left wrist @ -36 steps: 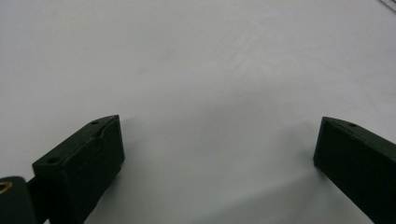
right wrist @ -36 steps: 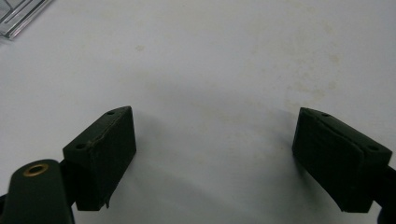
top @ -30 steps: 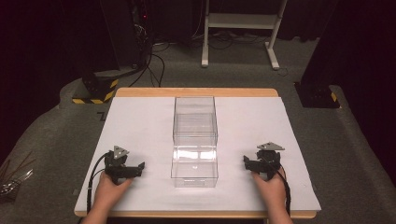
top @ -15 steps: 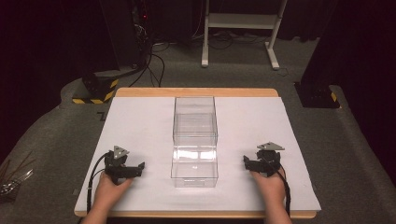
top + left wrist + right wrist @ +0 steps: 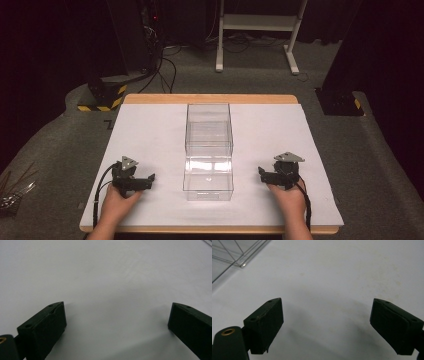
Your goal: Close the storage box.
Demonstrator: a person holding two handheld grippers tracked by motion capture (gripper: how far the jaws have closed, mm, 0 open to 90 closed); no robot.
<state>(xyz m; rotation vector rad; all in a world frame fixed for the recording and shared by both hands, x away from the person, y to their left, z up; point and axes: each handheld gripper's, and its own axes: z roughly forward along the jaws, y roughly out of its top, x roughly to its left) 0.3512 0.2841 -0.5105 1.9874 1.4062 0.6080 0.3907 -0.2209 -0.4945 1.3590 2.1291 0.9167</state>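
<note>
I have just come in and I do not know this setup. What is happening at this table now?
A person sits at a table covered with a white sheet and holds a gripper in each hand. The left gripper and the right gripper rest on the sheet, one on each side of two clear plastic boxes in the middle. Both grippers are open and hold nothing, and neither touches the boxes.

I see two clear boxes [image 5: 208, 150] end to end at the table's [image 5: 150, 130] centre, running from twelve to six o'clock. My left gripper [image 5: 142, 181] rests at eight o'clock, my right gripper [image 5: 264, 174] at four, each well apart from the boxes, jaws pointing inward.
</note>
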